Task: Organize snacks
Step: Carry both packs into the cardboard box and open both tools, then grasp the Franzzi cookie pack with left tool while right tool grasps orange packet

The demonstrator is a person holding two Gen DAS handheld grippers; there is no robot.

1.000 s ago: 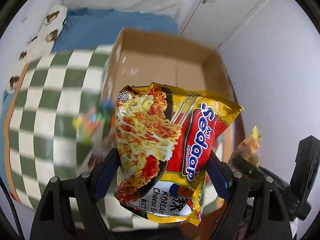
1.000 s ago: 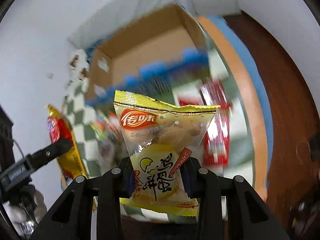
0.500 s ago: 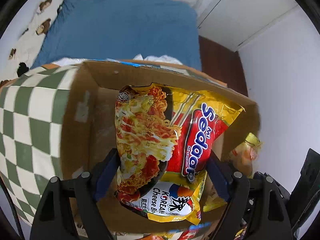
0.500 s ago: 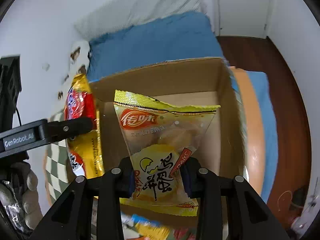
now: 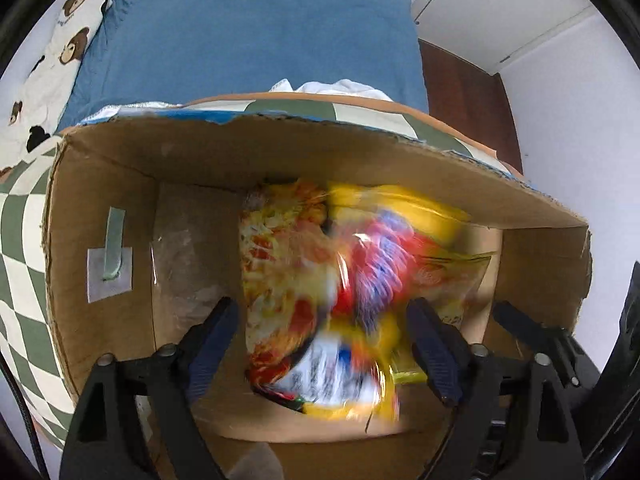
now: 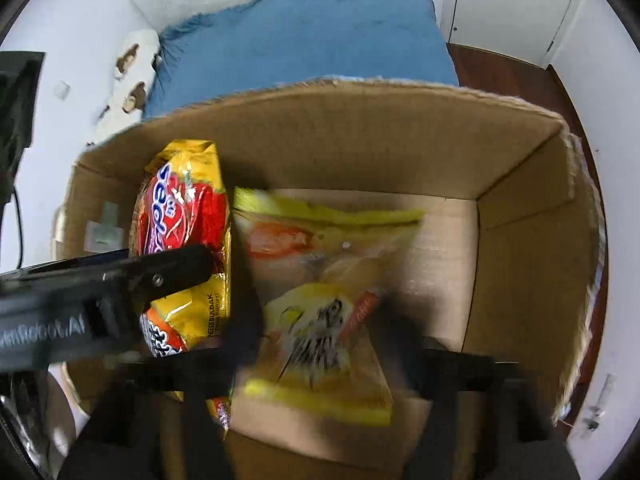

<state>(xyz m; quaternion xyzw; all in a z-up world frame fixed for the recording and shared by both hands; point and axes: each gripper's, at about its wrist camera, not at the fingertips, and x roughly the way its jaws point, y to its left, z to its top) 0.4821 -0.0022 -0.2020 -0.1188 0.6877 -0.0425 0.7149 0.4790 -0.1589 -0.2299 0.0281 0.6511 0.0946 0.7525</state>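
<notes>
Both grippers hang over an open cardboard box. In the left wrist view the left gripper is open, and the Sedaap noodle packet, blurred, is dropping free between its spread fingers into the box. In the right wrist view the right gripper is open too, its fingers blurred, and the yellow snack packet is falling onto the box floor. The noodle packet shows there at the left, beside the left gripper's arm. The yellow packet's corner also shows in the left wrist view.
The box stands on a green-and-white checked cloth. Behind it lie a blue bedcover and a bear-print pillow. White walls and a cupboard door are at the back, dark wooden floor at the right.
Both grippers moved over the box and opened. The noodle packet and the yellow snack packet left the fingers and are dropping into the box.
</notes>
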